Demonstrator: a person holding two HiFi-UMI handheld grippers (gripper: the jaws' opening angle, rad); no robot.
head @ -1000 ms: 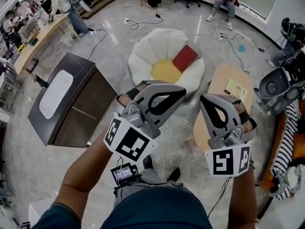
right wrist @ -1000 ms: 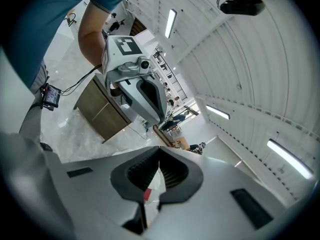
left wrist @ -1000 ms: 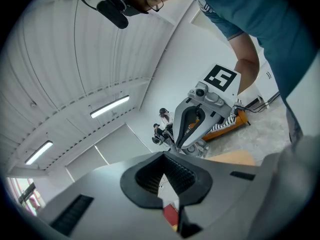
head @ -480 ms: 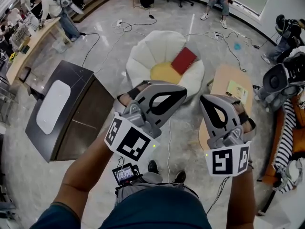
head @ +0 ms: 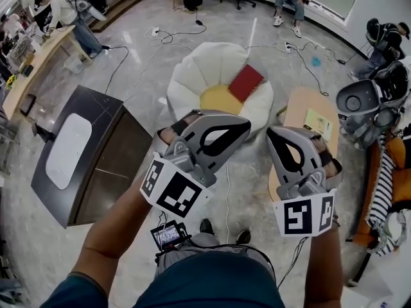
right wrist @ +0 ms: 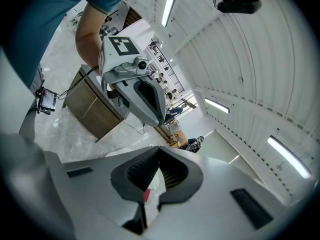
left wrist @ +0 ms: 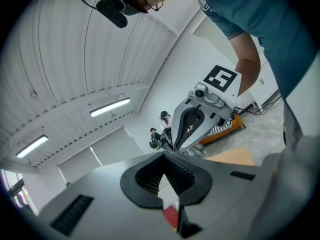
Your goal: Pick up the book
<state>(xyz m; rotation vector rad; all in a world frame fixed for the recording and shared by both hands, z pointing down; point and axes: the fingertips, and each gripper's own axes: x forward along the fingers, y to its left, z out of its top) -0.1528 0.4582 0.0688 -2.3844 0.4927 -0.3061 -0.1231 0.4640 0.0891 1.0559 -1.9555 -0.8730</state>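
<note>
The book (head: 247, 82) is red and lies flat on a flower-shaped cushion (head: 192, 76) on the floor (head: 148, 56). It sits on the right side of the cushion, partly over the yellow centre and partly over a white petal. Nothing touches it.

Left tongs (head: 246, 125) are closed together with nothing between them. Right tongs (head: 270, 134) are also closed and empty. Both are held out in front of the person, side by side and well apart from the book.

Key relation: in the head view the book lies straight ahead of the tongs and below them, down at floor level. It sits almost in line with the tip of the left tongs, and up and a little left of the tip of the right tongs. By that view the left looks slightly nearer, though the margin is small.

The book's long axis runs on a diagonal, from lower left to upper right in the head view, so one corner points back toward the person.

In the left gripper view a red patch of the book (left wrist: 170, 215) shows through the gap behind the closed tips. The right gripper view shows only a thin red sliver (right wrist: 146, 196) there.

A small wooden worktop (head: 302, 108) stands just right of the cushion, close under the right tongs. A dark cabinet (head: 90, 153) stands off to the left.

Judgement: the coming move needs a reach forward and down, with the tongs opened before they meet a book edge.
</note>
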